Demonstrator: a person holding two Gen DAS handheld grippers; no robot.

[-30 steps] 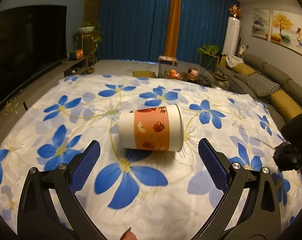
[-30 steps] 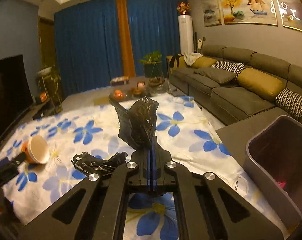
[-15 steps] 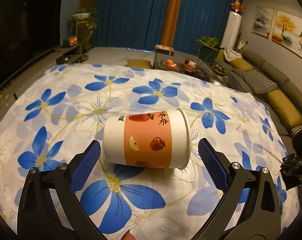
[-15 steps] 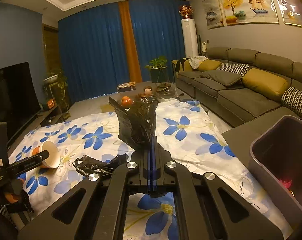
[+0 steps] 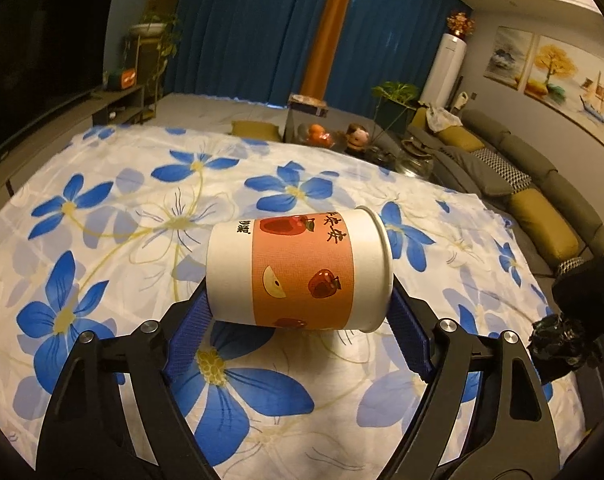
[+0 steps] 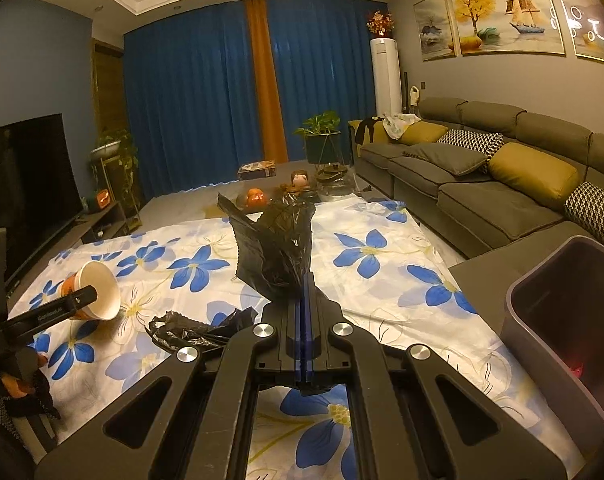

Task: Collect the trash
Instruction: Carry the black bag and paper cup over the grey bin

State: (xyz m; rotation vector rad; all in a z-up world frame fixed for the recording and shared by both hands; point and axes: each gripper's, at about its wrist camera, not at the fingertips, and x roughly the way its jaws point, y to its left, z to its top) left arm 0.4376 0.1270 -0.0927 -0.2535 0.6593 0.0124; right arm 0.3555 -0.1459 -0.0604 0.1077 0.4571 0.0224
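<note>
Progress looks early: paper cup (image 5: 299, 270) lies on its side on the flowered sheet (image 5: 101, 240), not bagged yet. Left hand-held gripper (image 5: 299, 320) has just been closing, its pads at the cup's two ends, probably touching. Right hand-held gripper (image 6: 304, 320) is clamped tight on the black trash bag (image 6: 277, 252). Bin (image 6: 542, 320) sits off right.

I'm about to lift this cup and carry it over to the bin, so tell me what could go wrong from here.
1. The cup lies on its side between the left hand-held gripper's closing jaws, held end to end; it may slip or crumple.
2. The bin sits on the far right, so carrying the cup there may cross the right hand-held gripper.
3. The bag hangs loosely from that shut gripper and could snag the cup.
</note>
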